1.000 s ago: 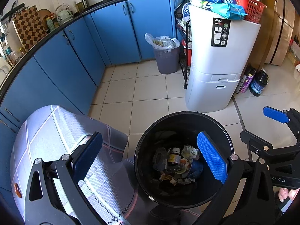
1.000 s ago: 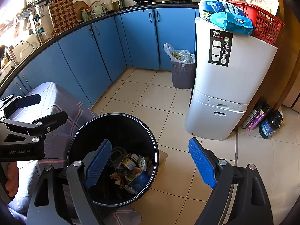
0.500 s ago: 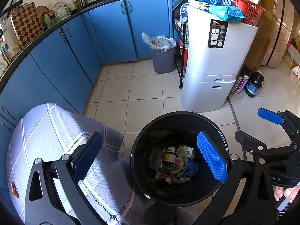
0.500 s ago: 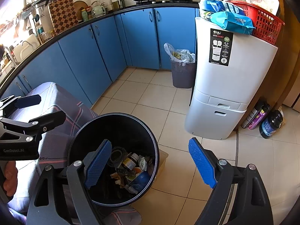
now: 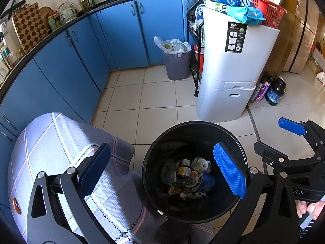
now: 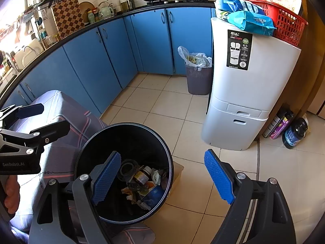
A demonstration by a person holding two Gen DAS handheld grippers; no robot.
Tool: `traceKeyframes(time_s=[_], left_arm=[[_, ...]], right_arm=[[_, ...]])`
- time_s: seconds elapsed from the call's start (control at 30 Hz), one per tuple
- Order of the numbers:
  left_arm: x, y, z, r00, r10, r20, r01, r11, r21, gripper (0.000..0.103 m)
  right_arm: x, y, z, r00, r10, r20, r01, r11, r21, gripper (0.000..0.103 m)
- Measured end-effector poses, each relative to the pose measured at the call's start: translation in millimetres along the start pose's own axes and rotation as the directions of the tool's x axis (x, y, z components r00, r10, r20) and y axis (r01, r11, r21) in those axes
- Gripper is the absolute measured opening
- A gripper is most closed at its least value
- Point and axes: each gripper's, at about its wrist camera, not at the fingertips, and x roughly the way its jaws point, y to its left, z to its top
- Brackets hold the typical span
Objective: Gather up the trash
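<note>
A round black bin (image 5: 160, 142) (image 6: 130, 130) stands on the tiled floor. Mixed trash (image 5: 189, 179) (image 6: 145, 185) lies at its bottom: a brown pill bottle, wrappers, a blue cup. My left gripper (image 5: 162, 172) hangs above the bin's left rim, open, with nothing between its blue pads. My right gripper (image 6: 162, 180) hovers over the bin's right rim, also open and empty. Each gripper shows at the edge of the other's view: the right gripper (image 5: 284, 136) and the left gripper (image 6: 38, 118).
A table under a grey checked cloth (image 5: 50, 142) touches the bin's left side. A white two-tier cabinet (image 5: 233, 71) with a red basket (image 5: 268, 10) stands behind. A grey lined bin (image 5: 176, 61), blue kitchen cupboards (image 5: 71, 65) and bottles (image 5: 274, 89) border the floor.
The left wrist view has drifted slightly, so the bin and cabinet sit a little further left. Both grippers stay open and in place.
</note>
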Motion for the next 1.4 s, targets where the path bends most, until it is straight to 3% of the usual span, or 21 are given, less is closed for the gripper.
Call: traceKeyframes(time_s=[1.4], left_arm=[[4.0,-5.0,-0.5,1.000,-0.002,-0.008,0.002,1.000,0.006,0.099]], right_arm=[[3.4,-1.6,-6.1,1.000,0.005,-0.004,-0.005,1.000,0.007,0.082]])
